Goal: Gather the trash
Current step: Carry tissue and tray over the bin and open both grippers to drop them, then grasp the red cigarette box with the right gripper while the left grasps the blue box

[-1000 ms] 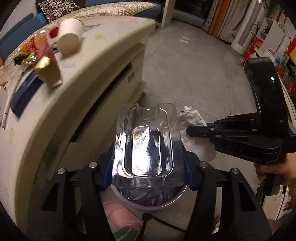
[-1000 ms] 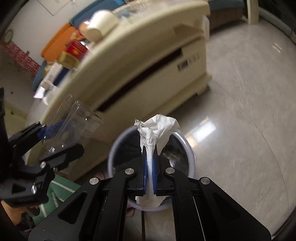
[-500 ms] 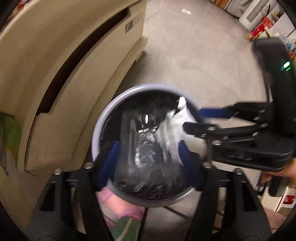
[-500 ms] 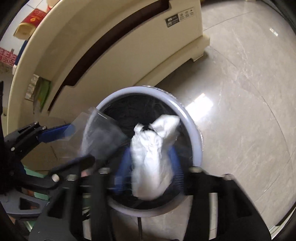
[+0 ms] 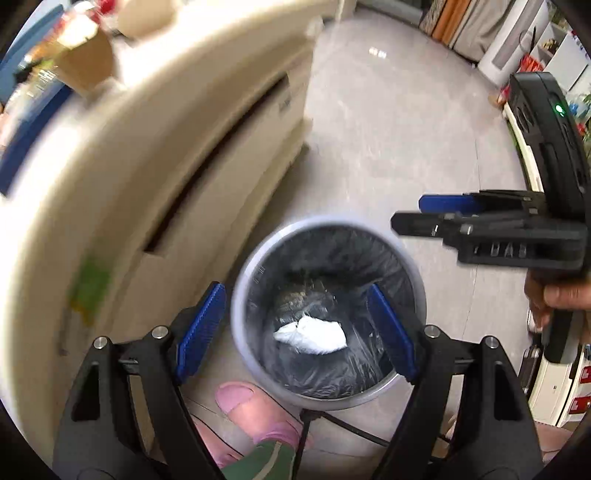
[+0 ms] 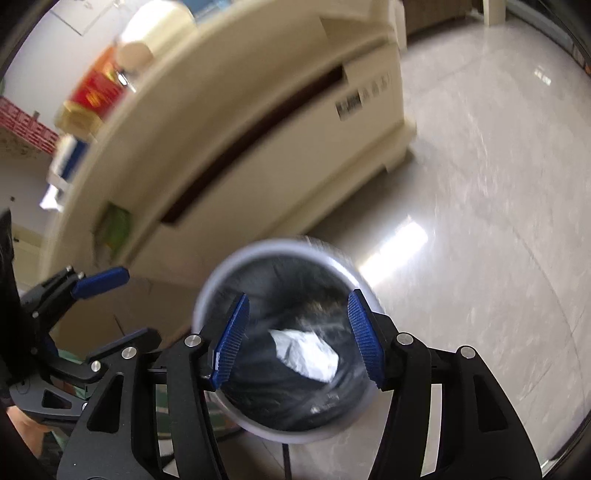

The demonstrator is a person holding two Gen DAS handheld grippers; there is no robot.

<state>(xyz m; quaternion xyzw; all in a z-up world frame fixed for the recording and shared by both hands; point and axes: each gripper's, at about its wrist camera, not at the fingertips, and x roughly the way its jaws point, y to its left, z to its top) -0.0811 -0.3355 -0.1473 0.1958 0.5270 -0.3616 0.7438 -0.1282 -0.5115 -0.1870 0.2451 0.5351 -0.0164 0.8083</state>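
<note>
A round bin [image 5: 236, 295] with a black liner stands on the floor below both grippers. In it lies a crumpled white paper wad [image 5: 310, 334], and glints of clear plastic show beside the wad. My left gripper [image 5: 295, 288] hangs over the bin, its jaws opening with nothing between the blue pads. Over the bin's right rim, the right gripper [image 5: 410, 213] is held by a hand. In the right wrist view the right gripper [image 6: 297, 297] is also opening and empty above the bin [image 6: 273, 245] and the paper wad [image 6: 306, 352]. The left gripper [image 6: 138, 306] is at the left.
A cream table [image 5: 177, 155] with a dark slot stands close behind the bin, with a paper cup [image 6: 159, 29], a red box [image 6: 96, 92] and other litter on top. A foot in a pink slipper [image 5: 240, 402] and a black cable [image 5: 340, 424] lie by the bin. Tiled floor spreads to the right.
Both grippers have opened. The clear plastic container left the left jaws and the paper wad left the right jaws; both dropped into the bin. Both views have shifted.
</note>
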